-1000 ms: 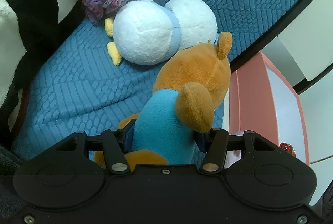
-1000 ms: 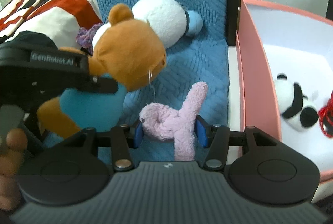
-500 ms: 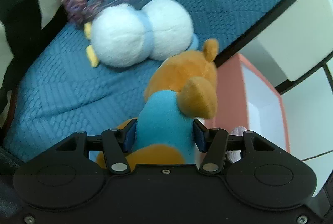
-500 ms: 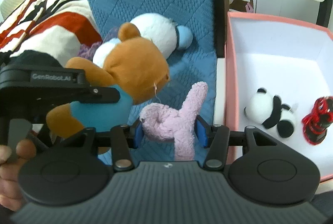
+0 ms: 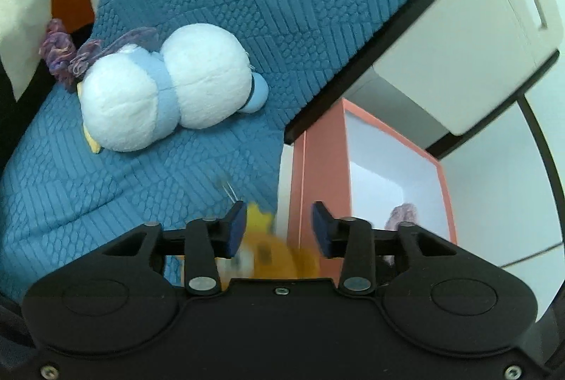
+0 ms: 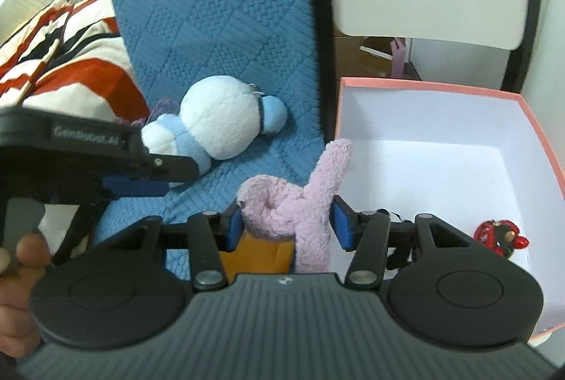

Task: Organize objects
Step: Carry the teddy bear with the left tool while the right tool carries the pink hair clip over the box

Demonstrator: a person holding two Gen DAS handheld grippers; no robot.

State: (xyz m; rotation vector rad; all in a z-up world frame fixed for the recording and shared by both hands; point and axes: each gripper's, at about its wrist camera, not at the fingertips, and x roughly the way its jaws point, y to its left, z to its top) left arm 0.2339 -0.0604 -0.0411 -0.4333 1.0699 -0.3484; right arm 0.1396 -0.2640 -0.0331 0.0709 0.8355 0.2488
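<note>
My left gripper is open over the gap between the blue couch and the pink box. The orange bear is a blur below its jaws, loose and low. It also shows as an orange patch in the right wrist view. My right gripper is shut on a pink plush toy, held at the box's left rim. A white and blue plush lies on the couch. It also shows in the right wrist view.
The box holds a small red toy. A purple yarn tuft lies behind the white plush. A striped cushion sits at the left. A white cabinet stands behind the box.
My left gripper has opened and let go of the orange bear, which dropped below the jaws. Both grippers rose and moved towards the box. The panda is no longer in sight.
</note>
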